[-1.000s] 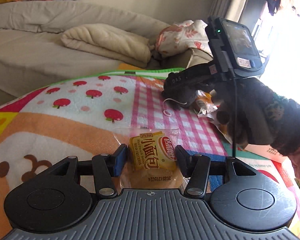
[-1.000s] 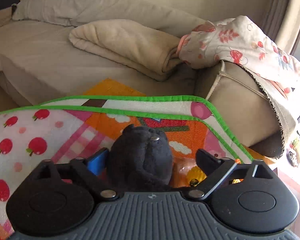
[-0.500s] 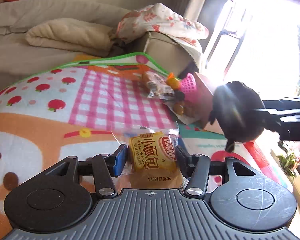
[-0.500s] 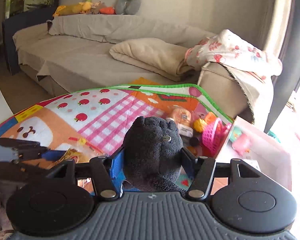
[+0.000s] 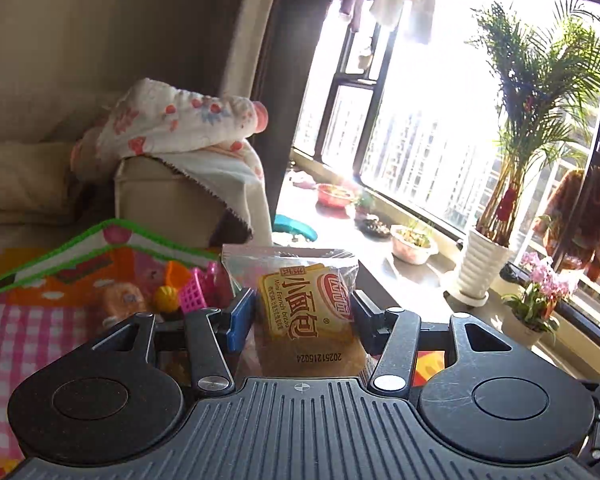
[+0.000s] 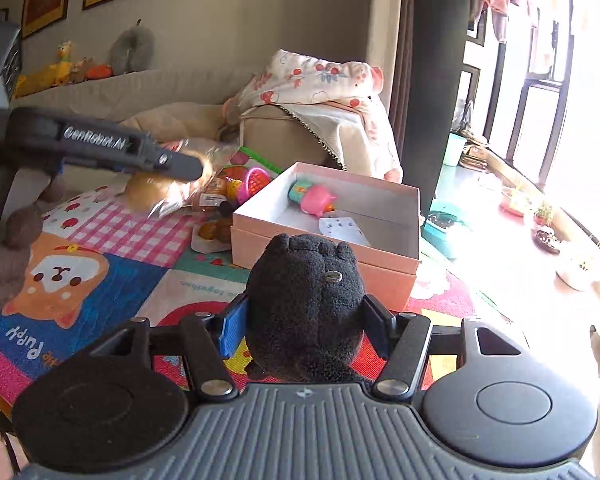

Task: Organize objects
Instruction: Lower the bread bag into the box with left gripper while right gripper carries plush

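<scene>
A pink box (image 6: 404, 258) stands open on the play mat (image 6: 112, 276) ahead of the right gripper (image 6: 304, 322), with a pink toy (image 6: 316, 199) and a white card (image 6: 342, 229) inside; a heap of small toys and snack packs (image 6: 224, 196) lies just beside its left wall, a sofa (image 6: 284, 140) behind. The right gripper stands about half open, both pads pressed on a black plush (image 6: 304, 304) held above the mat, short of the box. The left gripper (image 5: 302, 316), likewise about half open, clamps a bread pack (image 5: 306, 308) and holds it over the mat's far end, facing the window (image 5: 440, 128).
</scene>
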Tool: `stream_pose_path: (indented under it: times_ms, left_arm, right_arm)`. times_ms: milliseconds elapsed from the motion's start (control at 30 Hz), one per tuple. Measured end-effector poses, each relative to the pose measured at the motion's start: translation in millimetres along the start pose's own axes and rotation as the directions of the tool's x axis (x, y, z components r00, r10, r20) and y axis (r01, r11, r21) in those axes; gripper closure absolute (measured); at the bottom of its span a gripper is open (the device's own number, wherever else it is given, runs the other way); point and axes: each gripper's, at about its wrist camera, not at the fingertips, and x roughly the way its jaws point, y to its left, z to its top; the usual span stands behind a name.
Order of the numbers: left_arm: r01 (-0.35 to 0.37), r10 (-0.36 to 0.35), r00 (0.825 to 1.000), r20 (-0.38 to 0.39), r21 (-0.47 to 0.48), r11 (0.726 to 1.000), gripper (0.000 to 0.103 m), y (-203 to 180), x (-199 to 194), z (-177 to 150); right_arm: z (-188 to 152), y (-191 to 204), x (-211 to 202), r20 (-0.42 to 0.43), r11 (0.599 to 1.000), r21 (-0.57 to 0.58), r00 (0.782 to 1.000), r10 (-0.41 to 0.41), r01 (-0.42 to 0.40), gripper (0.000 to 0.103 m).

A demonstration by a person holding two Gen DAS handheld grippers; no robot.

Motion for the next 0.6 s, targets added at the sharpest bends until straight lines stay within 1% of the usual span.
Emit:
stream_pose_path:
  times_ms: [100, 167, 200, 233, 267, 333, 367, 400, 433, 500, 600]
  left_arm:
    - [0.027, -0.027, 1.0, 0.009, -0.048, 0.998, 0.045, -4.1, 47.5, 14.0]
    - [0.007, -0.009, 1.0, -0.017, -0.069, 0.998, 0.045, -3.2, 75.7, 9.6]
    - [-0.011, 0.009, 0.999, -0.041, -0.068, 0.998, 0.045, -3.3, 88.0, 6.0]
    - [-0.044, 0.039, 0.996, -0.083, -0.061, 0.997, 0.045, -1.9, 103.8, -0.9]
    - [-0.076, 0.069, 0.989, -0.132, -0.046, 0.996, 0.045, -0.2, 116.9, -8.9]
    - [-0.113, 0.106, 0.973, -0.207, -0.024, 0.993, 0.047, 2.9, 131.1, -23.1]
    - [-0.116, 0.113, 0.975, -0.19, -0.005, 0.993, 0.05, 5.2, 128.3, -30.8]
    - [-0.118, 0.12, 0.978, -0.169, 0.022, 0.993, 0.051, 3.9, 122.7, -33.2]
    - [-0.119, 0.122, 0.979, -0.16, 0.025, 0.993, 0.051, 4.3, 118.7, -33.8]
    - [-0.104, 0.101, 0.989, -0.105, -0.018, 0.994, 0.051, 9.7, 98.5, -28.6]
    - [-0.114, 0.113, 0.993, -0.027, -0.046, 0.992, 0.051, 17.9, 68.8, -18.3]
  right_arm:
    - [-4.7, -7.7, 3.3, 0.004, 1.0, 0.027, 1.0, -0.003, 0.003, 0.043]
    - [-7.6, -11.4, 6.0, 0.004, 0.999, 0.035, 1.0, -0.01, 0.01, 0.043]
    - [-9.0, -12.2, 8.6, 0.001, 0.999, 0.039, 1.0, -0.013, 0.013, 0.043]
    - [-9.8, -13.9, 10.8, -0.003, 0.999, 0.044, 1.0, -0.016, 0.016, 0.043]
    - [-10.3, -16.2, 12.6, -0.008, 0.998, 0.052, 1.0, -0.017, 0.018, 0.043]
    - [-10.8, -19.7, 14.0, -0.006, 0.998, 0.059, 1.0, -0.022, 0.023, 0.043]
    - [-11.4, -20.0, 12.2, 0.005, 0.998, 0.056, 1.0, -0.03, 0.03, 0.043]
    - [-12.0, -20.5, 10.7, 0.015, 0.998, 0.051, 0.999, -0.037, 0.036, 0.043]
    - [-12.2, -20.8, 9.4, 0.026, 0.998, 0.048, 0.999, -0.041, 0.04, 0.043]
    - [-11.9, -20.7, 10.2, 0.033, 0.998, 0.051, 0.999, -0.037, 0.035, 0.043]
    - [-10.1, -18.9, 18.1, 0.013, 0.998, 0.048, 1.0, -0.028, 0.027, 0.043]
